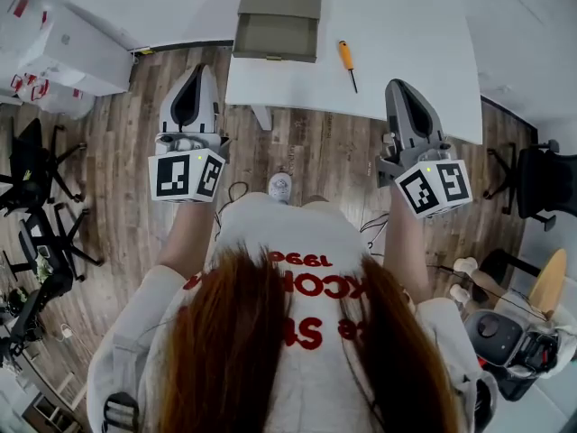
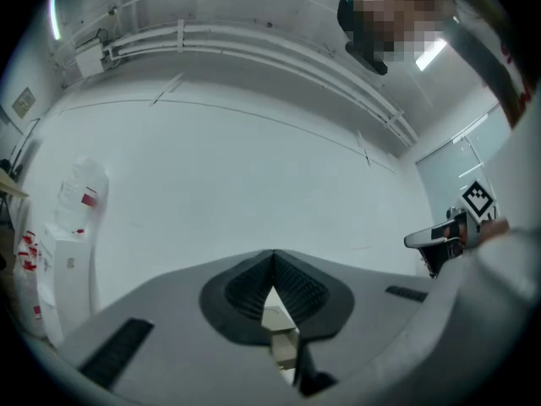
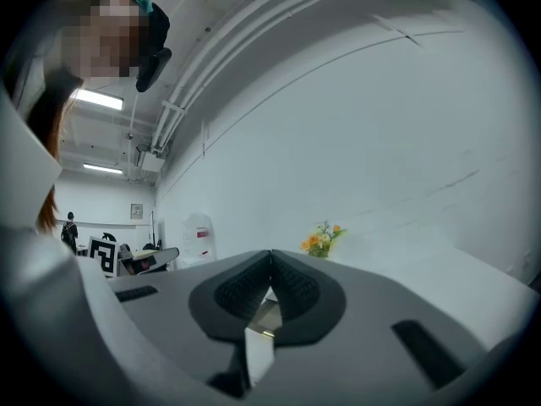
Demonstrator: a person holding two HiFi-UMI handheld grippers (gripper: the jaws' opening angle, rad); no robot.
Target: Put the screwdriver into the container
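Observation:
An orange-handled screwdriver point(image 1: 347, 61) lies on the white table point(image 1: 415, 34), to the right of an olive-grey box-shaped container point(image 1: 277, 16) at the table's far side. My left gripper point(image 1: 196, 70) is held below the table's near edge, over the wooden floor, shut with nothing between its pads. My right gripper point(image 1: 403, 86) hovers at the near edge, below and right of the screwdriver, also shut and empty. Both gripper views point up at white walls and ceiling: the left gripper point(image 2: 273, 254) and the right gripper point(image 3: 270, 252) show their tips meeting. Neither shows the screwdriver or the container.
Black chairs point(image 1: 36, 197) stand on the floor at the left and one black office chair point(image 1: 541, 183) at the right. White boxes point(image 1: 63, 48) sit at the upper left. A person's shoe point(image 1: 279, 186) is under the table edge. Clutter point(image 1: 514, 341) fills the lower right.

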